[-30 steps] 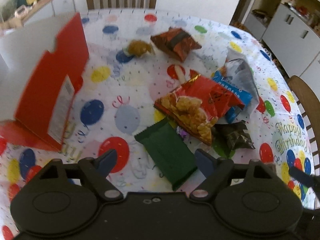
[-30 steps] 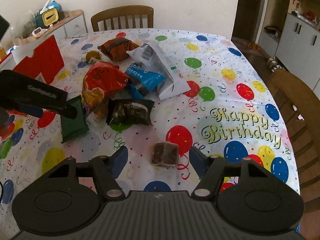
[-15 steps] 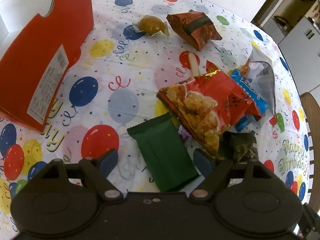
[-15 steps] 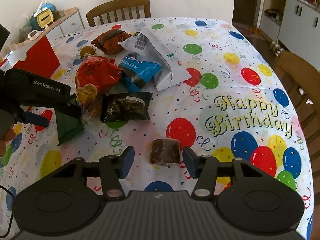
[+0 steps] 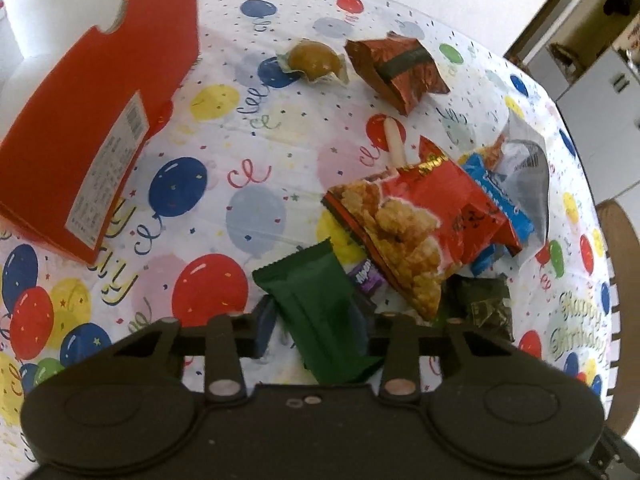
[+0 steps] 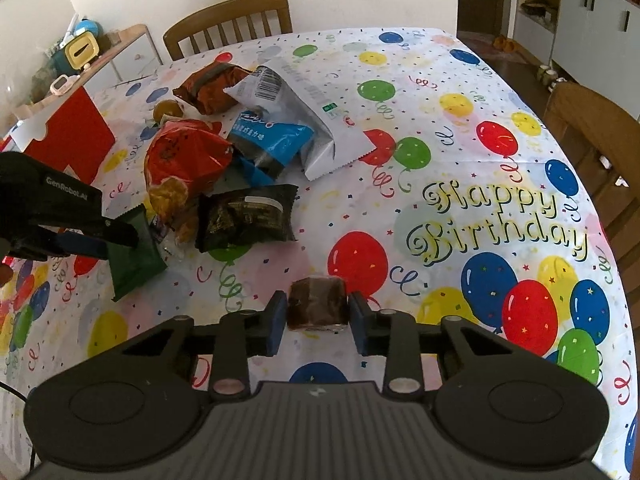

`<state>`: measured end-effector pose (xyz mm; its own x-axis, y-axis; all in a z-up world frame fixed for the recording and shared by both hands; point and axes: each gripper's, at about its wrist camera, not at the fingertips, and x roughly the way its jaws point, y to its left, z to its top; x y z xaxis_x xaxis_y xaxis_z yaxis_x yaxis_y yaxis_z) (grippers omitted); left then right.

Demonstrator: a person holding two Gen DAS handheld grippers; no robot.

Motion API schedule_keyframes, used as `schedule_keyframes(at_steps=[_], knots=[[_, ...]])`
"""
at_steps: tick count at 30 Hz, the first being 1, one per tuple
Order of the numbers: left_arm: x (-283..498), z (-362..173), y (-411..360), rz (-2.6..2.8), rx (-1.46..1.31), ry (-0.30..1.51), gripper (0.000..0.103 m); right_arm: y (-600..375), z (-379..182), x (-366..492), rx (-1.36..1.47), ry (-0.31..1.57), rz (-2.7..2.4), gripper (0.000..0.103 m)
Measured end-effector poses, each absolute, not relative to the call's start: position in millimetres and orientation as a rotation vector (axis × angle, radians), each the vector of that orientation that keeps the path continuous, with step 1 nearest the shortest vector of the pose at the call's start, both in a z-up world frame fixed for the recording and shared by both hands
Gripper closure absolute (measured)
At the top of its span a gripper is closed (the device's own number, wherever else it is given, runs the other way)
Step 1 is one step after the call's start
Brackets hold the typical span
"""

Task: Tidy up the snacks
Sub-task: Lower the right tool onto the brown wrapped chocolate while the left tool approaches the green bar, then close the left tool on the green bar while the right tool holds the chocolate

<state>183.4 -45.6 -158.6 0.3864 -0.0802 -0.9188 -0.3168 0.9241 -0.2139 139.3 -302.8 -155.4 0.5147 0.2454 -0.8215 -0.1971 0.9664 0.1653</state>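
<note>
My left gripper (image 5: 314, 320) has closed around the green snack packet (image 5: 316, 304), which lies on the balloon tablecloth; from the right wrist view the left gripper (image 6: 96, 240) sits over that packet (image 6: 134, 256). My right gripper (image 6: 318, 316) is closed around the small brown wrapped cake (image 6: 316, 304) near the table's front. A red chips bag (image 5: 416, 224), blue packet (image 6: 268, 144), silver bag (image 6: 304, 116), black packet (image 6: 248, 216), dark red packet (image 5: 396, 68) and a round brown sweet (image 5: 314, 58) lie in a heap mid-table.
An open red box (image 5: 92, 136) stands at the left of the table. Wooden chairs stand at the far side (image 6: 228, 24) and at the right (image 6: 592, 136). A small purple wrapper (image 5: 366, 278) lies under the chips bag. White cabinets (image 6: 596, 16) are at the right.
Both grippers moved down and forward and closed: the left around the green packet, the right around the brown cake. The snack heap has not moved.
</note>
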Motion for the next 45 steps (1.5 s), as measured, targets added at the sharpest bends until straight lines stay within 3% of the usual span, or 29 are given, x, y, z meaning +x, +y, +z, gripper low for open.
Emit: schedule_keyframes(at_steps=[4,9,10,11,13,34,45], knots=[[182.8,-157.7,-37.4,0.157,-0.430,1.176,0.076,-301.8,-154.1,136.8,0.049,0.996,0.269,0.070],[184.0,-150.0,-41.1,0.177,-0.389,1.171,0.066,-302.2,-152.9,135.6,0.055,0.997,0.270,0.070],[184.2,-148.7,-42.3,0.179,-0.385,1.173,0.059,-302.5,-152.7,135.0,0.059,0.996,0.270,0.070],[184.2,-148.1,-43.5,0.187,-0.379,1.175,0.042,-302.8,-152.5,134.1,0.062,0.996,0.268,0.070],[184.0,-146.6,-47.0,0.209,-0.358,1.172,0.023,-303.2,-152.5,132.8,0.067,0.996,0.268,0.070],[197.7,-163.7,-72.1,0.294,-0.309,1.256,0.035,-304.3,-152.5,128.7,0.060,0.995,0.273,0.070],[191.7,-160.1,-63.4,0.280,-0.318,1.237,0.054,-299.7,-151.1,126.1,0.047,0.987,0.293,0.070]])
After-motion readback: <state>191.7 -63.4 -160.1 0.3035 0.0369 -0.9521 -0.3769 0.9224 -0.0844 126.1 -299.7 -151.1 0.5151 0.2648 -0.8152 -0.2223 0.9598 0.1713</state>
